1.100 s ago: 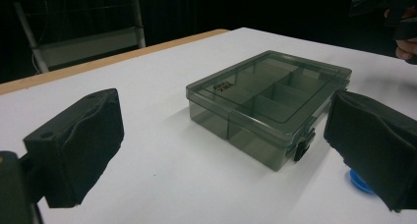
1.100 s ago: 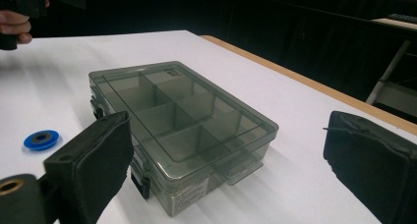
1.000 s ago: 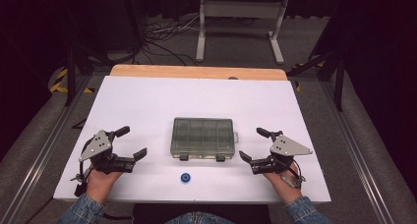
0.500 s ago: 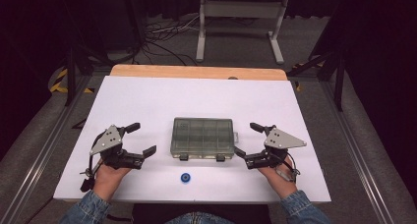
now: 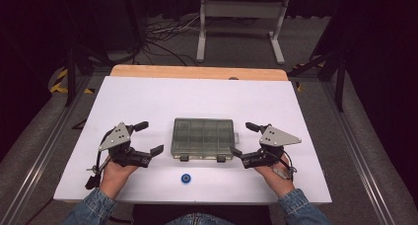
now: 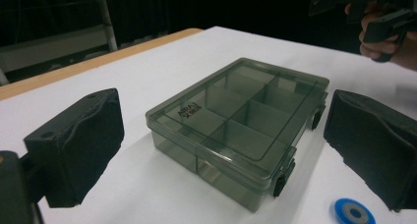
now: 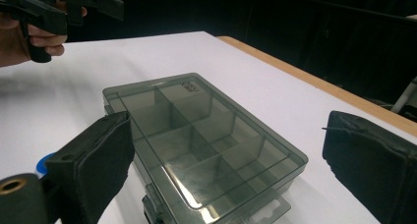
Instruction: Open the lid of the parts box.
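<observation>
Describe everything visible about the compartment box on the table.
The compartment box is a flat rectangular case of smoky translucent plastic, its inside split into compartments that look empty. Its lid is shut, with two dark latches on the side facing the person. It lies flat on the white table, between the two open hand-held grippers, neither touching it.

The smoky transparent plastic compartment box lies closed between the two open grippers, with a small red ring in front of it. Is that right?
Not quite: the small ring is blue, not red, as the high view shows. The smoky transparent plastic compartment box does lie closed between the open left gripper and right gripper.
</observation>
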Demonstrator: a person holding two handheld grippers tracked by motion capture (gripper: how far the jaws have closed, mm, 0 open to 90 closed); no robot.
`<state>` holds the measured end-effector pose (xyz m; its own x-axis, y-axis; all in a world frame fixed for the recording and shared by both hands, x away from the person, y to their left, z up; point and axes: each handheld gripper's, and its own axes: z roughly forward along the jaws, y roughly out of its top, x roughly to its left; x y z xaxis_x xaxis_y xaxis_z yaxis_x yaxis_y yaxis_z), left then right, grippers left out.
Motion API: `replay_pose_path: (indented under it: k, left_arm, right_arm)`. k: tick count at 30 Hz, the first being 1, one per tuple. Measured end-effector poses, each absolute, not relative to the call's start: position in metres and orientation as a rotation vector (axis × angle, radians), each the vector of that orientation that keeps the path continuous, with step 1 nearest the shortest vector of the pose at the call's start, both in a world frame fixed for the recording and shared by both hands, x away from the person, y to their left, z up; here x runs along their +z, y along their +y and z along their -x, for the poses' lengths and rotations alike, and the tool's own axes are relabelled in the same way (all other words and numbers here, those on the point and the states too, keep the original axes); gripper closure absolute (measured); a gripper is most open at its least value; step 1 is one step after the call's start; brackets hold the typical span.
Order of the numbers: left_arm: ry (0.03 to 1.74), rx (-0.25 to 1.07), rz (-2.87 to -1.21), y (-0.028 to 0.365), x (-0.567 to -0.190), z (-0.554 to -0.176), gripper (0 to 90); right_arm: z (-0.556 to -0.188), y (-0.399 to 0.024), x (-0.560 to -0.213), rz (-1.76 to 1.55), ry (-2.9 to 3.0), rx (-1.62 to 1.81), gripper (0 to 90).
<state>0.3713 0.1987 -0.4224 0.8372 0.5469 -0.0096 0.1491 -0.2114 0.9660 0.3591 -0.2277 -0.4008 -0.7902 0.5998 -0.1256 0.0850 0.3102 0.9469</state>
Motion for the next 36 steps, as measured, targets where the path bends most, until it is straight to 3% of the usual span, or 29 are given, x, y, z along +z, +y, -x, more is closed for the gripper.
replay_pose_path:
  k: [5, 11, 36]
  left_arm:
    - [0.504, 0.356, -1.857, 0.194, -0.425, -0.374, 8.8]
    - [0.525, 0.327, -1.939, 0.194, -0.43, -0.38, 11.0]
    - [0.546, 0.238, -2.11, 0.179, -0.452, -0.388, 12.0]
  right_arm:
    - [-0.359, -0.228, -0.4, -0.6, 2.188, 1.437, 15.6]
    - [-0.361, -0.228, -0.404, -0.621, 2.253, 1.377, 19.8]
    - [-0.37, -0.228, -0.436, -0.725, 2.461, 1.207, 20.0]
